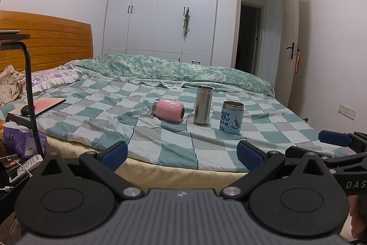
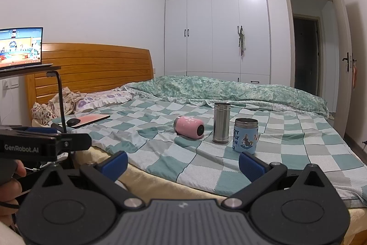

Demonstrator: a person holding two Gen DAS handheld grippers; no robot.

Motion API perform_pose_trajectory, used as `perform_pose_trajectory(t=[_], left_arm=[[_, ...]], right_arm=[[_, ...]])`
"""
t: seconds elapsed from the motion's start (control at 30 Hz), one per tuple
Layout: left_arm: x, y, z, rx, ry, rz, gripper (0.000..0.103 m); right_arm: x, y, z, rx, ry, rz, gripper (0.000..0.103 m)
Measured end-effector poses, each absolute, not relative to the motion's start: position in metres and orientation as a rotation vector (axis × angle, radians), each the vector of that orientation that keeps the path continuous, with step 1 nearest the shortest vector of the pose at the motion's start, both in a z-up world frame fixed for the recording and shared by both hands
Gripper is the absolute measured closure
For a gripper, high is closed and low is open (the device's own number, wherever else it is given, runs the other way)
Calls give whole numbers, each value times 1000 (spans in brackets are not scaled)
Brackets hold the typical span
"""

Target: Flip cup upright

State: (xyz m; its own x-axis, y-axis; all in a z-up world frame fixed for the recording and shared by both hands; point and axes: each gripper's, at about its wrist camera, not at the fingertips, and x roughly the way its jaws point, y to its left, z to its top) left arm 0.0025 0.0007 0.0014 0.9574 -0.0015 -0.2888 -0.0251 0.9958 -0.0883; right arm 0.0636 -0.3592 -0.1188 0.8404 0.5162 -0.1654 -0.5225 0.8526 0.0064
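A pink cup [image 1: 169,110] lies on its side on the checked bedspread [image 1: 137,130]; it also shows in the right wrist view [image 2: 189,127]. A tall steel cup [image 1: 202,105] [image 2: 221,122] and a blue printed cup [image 1: 231,117] [image 2: 245,135] stand upright to its right. My left gripper [image 1: 182,154] is open and empty at the bed's near edge, well short of the cups. My right gripper [image 2: 183,164] is open and empty, also at the near edge. The right gripper's fingers [image 1: 335,139] show at the right of the left wrist view.
A pink laptop with a mouse [image 1: 40,107] lies on the bed at left. A black stand [image 1: 31,93] holds a lit laptop [image 2: 20,47] beside the wooden headboard [image 2: 91,66]. A rolled green quilt [image 1: 174,70] lies behind the cups. Clutter fills the bedside [image 1: 20,148].
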Motion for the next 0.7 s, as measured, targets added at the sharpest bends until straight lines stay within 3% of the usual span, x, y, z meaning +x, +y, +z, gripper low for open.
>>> perform_pose_trajectory(t=[0.7], left_arm=[[18, 5, -2, -102, 331, 2, 0]], right_arm=[[79, -355, -123, -41, 164, 544, 0]])
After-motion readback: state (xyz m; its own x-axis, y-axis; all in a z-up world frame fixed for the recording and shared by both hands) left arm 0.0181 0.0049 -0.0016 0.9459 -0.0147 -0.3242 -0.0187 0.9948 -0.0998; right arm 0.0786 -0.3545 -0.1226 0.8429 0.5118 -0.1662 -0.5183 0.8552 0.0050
